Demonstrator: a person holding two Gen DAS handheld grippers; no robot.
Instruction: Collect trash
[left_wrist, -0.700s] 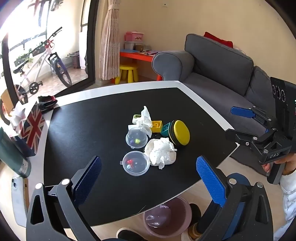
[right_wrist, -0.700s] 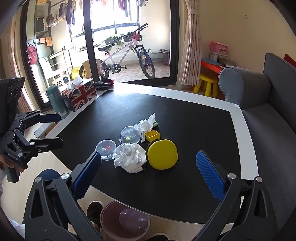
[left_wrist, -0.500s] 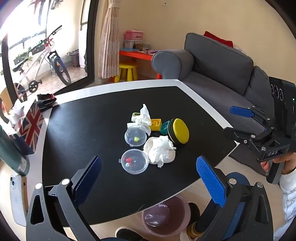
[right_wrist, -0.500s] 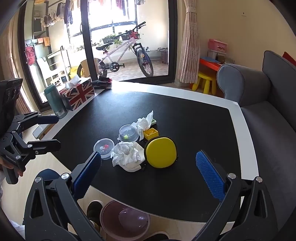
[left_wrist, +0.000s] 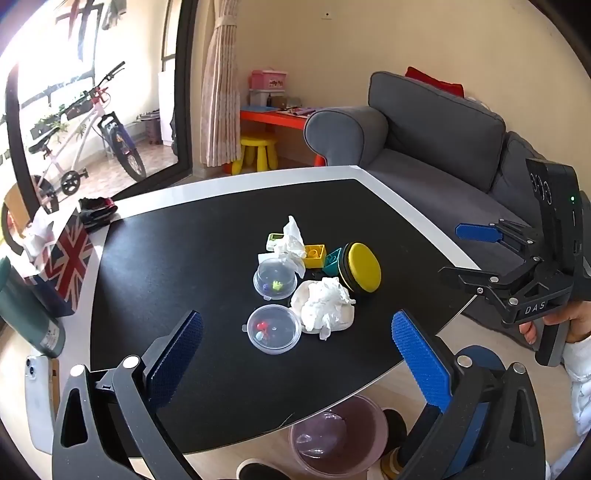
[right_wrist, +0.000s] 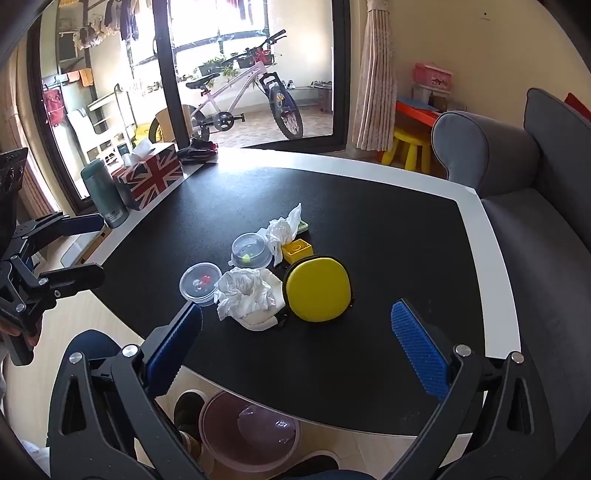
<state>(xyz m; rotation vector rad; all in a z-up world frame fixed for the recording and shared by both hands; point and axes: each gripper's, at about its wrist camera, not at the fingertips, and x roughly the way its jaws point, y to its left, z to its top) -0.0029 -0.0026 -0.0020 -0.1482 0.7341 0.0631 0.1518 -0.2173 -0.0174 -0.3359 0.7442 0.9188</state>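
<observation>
A crumpled white tissue (left_wrist: 325, 302) (right_wrist: 245, 288) lies on a white pad in the middle of the black table (left_wrist: 184, 258). Behind it, a second tissue (left_wrist: 291, 240) (right_wrist: 282, 229) stands up among small toys. A pinkish bin (left_wrist: 332, 439) (right_wrist: 247, 432) sits on the floor under the table's near edge. My left gripper (left_wrist: 295, 325) (right_wrist: 92, 249) hovers open above the near edge, short of the tissues. My right gripper (right_wrist: 297, 314) (left_wrist: 461, 253) is also open, held off the table's right corner. Neither holds anything.
A yellow round case (left_wrist: 364, 266), two clear lidded cups (left_wrist: 273, 328) (left_wrist: 275, 277) and a yellow block (left_wrist: 314, 254) crowd the tissues. A Union Jack tissue box (left_wrist: 66, 258), green flask (left_wrist: 29, 314) and phone (left_wrist: 37, 387) line the left edge. A grey sofa (left_wrist: 436, 147) stands to the right.
Both views have shifted only slightly. The right gripper has drifted a little toward the table in the left wrist view. Nothing was taken hold of.
</observation>
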